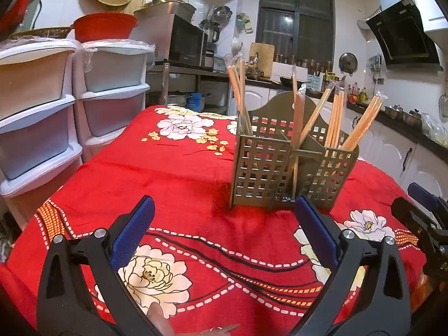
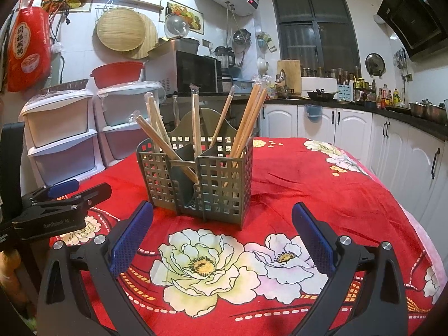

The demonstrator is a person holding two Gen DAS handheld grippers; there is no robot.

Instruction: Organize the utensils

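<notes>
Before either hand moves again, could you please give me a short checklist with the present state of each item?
1. Left tongs open and empty: ok.
2. Right tongs open and empty: ok.
3. Holder upright on the cloth: ok.
4. Chopsticks all in the holder, none loose on the cloth: ok.
5. Chopsticks sorted by compartment: cannot tell.

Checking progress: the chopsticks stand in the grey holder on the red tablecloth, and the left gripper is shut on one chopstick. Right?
Not quite. The left gripper is open and empty, as the left wrist view shows. The chopsticks do stand in the grey holder on the red tablecloth.
</notes>
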